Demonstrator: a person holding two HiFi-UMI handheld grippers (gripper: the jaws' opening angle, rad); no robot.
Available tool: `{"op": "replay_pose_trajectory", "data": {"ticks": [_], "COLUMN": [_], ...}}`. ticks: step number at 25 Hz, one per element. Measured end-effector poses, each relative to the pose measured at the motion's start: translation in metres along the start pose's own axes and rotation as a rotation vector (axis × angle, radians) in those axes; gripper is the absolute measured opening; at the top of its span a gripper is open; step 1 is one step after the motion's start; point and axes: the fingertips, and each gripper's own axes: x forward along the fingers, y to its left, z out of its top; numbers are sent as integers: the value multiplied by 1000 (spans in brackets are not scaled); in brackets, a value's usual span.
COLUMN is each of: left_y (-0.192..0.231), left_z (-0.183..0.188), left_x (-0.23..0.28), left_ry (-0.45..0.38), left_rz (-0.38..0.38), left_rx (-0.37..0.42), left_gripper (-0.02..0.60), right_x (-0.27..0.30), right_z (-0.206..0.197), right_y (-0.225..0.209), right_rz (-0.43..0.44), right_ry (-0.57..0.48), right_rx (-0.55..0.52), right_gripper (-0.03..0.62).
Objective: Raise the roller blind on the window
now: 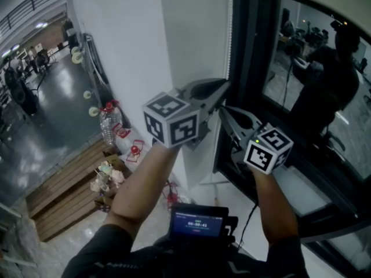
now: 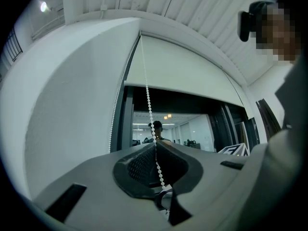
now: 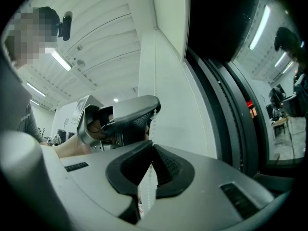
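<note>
Both grippers sit at the left edge of the window (image 1: 244,68), on the bead chain (image 2: 147,100) that drives the roller blind (image 2: 183,66).

Left gripper (image 2: 155,146): jaws pinched together on the chain, which runs taut from the top left corner of the window down into the pads. In the head view the left gripper (image 1: 223,86) is the higher one against the window frame.

Right gripper (image 3: 151,147): jaws also closed on the chain (image 3: 150,177), lower down the window's left edge. I see the left gripper just above it on the same run. In the head view the right gripper (image 1: 225,112) is just under the left.

The blind covers only the upper part of the window. Its bottom bar is well above the sill and the glass below is bare. My read is that the raise is partly done.

Handling, my judgement:
- The chain is light, limp and thin, so it only transmits pull when kept taut.
- The beads look like smooth plastic and could slide through the pads, so I'd clamp hard with a bead seated in the pad ribbing.
- I'd take one strand only, close to the window's left edge, and pull straight along its hang; a sideways drag could derail it at the roller.
- I can't tell which strand each gripper has.
- The blind fabric itself is probably light, with the resistance mostly in the clutch.
</note>
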Motion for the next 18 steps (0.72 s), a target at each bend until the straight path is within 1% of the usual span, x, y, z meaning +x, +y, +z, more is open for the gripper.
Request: {"op": "replay_pose_trajectory", "data": {"ticks": [5,7,9,13,18], "left_y": [-1,0,0,3,6], "left_z": [0,-4,-12,-33,-63], "left_x": [-8,-11,-12,-21,-28], "left_ry": [-20,-11,0,8,53], "left_rz": [12,27,33,52,60], "left_rx": [-18,-9,-13,-56,-84], "left_gripper": [9,8,8,8,8], "right_x": [1,2,2,5,4], "right_z": [-1,-6,-15,-36,-66], "right_y": [8,9,7,9,5], "right_rz": [11,9,1,-14,-16], "right_ry": [-6,3,17,69,109], "right_rx": [4,12,26,55,95], "right_gripper": [0,1,1,2,2]}}
